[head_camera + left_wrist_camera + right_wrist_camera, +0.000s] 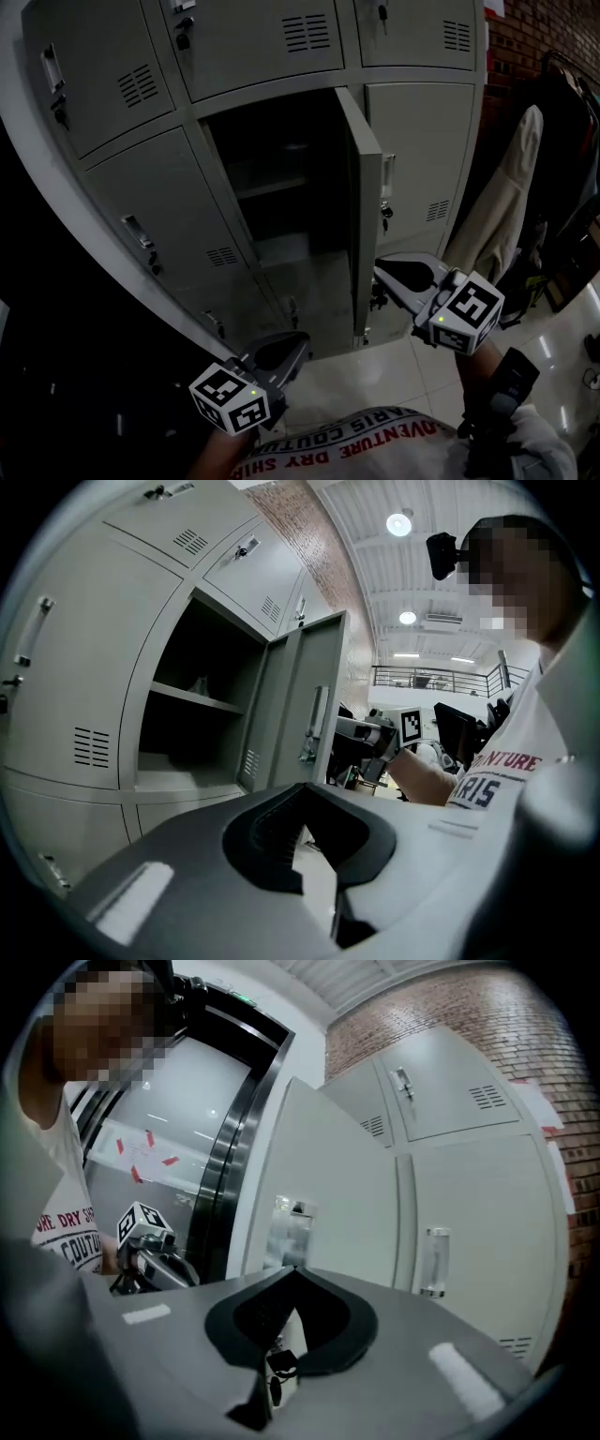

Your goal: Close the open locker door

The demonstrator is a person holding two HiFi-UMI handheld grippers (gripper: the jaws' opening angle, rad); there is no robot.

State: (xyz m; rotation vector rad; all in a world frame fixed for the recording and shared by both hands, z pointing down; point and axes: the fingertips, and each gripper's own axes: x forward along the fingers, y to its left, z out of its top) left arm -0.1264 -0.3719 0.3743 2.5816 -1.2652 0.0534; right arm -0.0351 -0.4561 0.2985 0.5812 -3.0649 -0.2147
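The open locker door (361, 187) stands out from the grey locker bank, hinged at its right, with a dark compartment and shelf (272, 192) behind it. Keys (385, 214) hang from the lock on its outer face. My right gripper (380, 272) is shut on nothing, its tips close to the lower outer face of the door (328, 1185), just under the handle plate (286, 1232). My left gripper (298, 339) is lower and to the left, shut and empty, pointing at the lockers below the opening. The left gripper view shows the door (314, 705) edge-on.
Neighbouring locker doors (159, 216) are all closed. Coats (511, 206) hang on a rack at the right, close to the door's swing side. White floor tiles (384, 375) lie below. A dark door frame (225, 1147) shows behind the person.
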